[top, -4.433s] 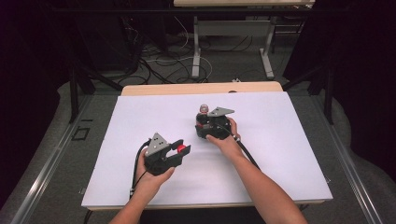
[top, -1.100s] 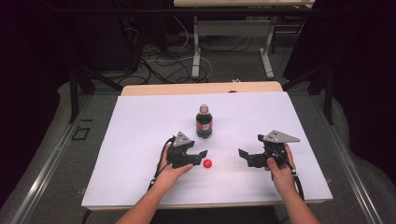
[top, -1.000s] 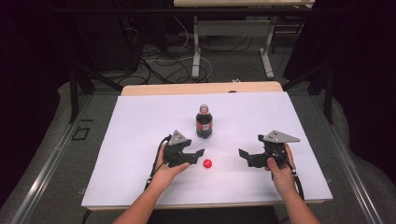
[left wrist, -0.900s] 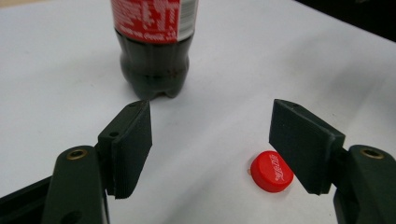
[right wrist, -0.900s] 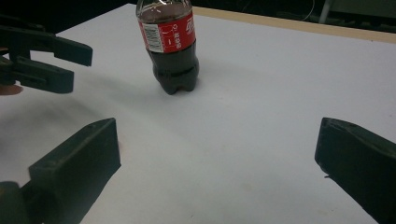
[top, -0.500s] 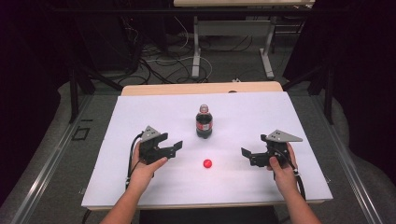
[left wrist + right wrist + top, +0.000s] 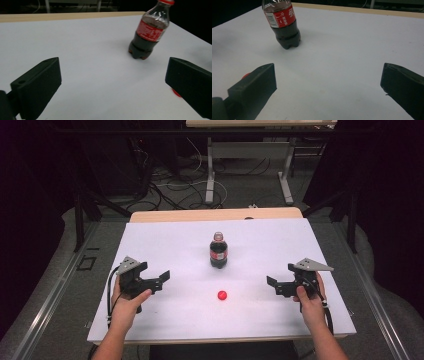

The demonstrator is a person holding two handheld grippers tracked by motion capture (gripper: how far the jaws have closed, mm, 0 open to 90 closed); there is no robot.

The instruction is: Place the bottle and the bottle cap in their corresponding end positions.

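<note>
Both the left gripper (image 7: pixel 161 279) and the right gripper (image 7: pixel 273 285) stand with jaws wide apart and empty, the left having just been opening, while the red cap (image 7: pixel 222 295), half hidden behind a jaw in both gripper views, lies on the white table (image 7: pixel 165 245) between them, near the upright cola bottle (image 7: pixel 218 251).

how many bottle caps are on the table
1: a red cap lies loose on the white table, in front of the cola bottle, between the two grippers.
</note>
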